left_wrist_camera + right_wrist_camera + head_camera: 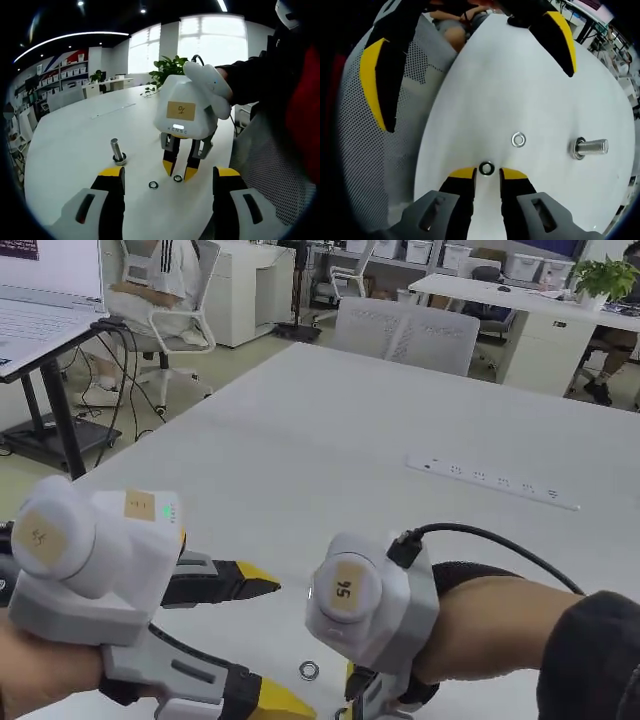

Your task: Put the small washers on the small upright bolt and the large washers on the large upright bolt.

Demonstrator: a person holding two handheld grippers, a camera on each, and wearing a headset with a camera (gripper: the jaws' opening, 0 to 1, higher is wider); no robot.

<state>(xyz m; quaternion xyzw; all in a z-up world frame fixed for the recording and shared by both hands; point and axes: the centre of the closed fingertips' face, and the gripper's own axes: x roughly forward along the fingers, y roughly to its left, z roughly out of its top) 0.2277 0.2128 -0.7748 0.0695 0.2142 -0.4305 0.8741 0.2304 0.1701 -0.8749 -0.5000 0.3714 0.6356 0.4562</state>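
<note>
The white table [330,440] is bearing all the work near its front edge. The left gripper [294,650] is hovering low over it with its jaws spread wide and holding nothing. The right gripper [179,173] is pointing straight down at the tabletop, its yellow tips standing a narrow gap apart and straddling a washer [486,168] that is lying flat between them; the tips are looking close to its rim, not yet pressing on it.

An upright bolt [117,149] is standing just beyond, with what looks like a ring already sitting at its base; whether it is the small or the large one I cannot tell. A second washer [518,139] is lying loose between the first and the bolt.

The washer is probably going to be light, stiff, thin and slick, lying flush on a smooth top, so it is likely to skate or flip. Pinching across its outer rim, tips touching the table, is looking like the surest hold.
</note>
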